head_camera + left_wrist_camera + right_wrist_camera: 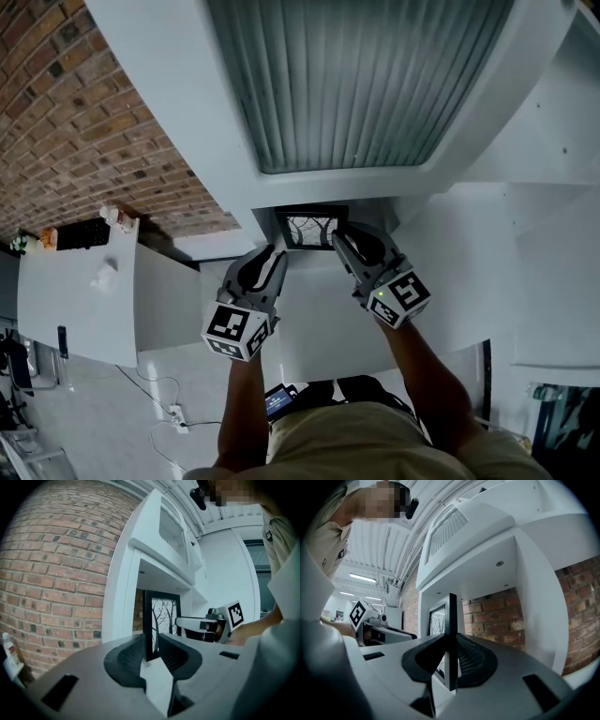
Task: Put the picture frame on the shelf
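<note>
A black picture frame (310, 228) with a bare-tree print stands upright at the mouth of a white shelf niche (246, 211) backed by brick. My left gripper (278, 256) is shut on its left edge and my right gripper (335, 239) on its right edge. The left gripper view has the frame (162, 616) rising between the dark pads (130, 654), with the right gripper (187, 622) reaching in from the far side. In the right gripper view the frame's edge (451, 620) is clamped between the pads (472, 660), and the left gripper (396, 633) shows beyond it.
A brick wall (84, 122) runs along the left. Above the niche hangs a white overhang with a ribbed panel (356, 75). A white table (75, 291) at the left carries small bottles and a dark object. Cables and a power strip (173, 412) lie on the floor.
</note>
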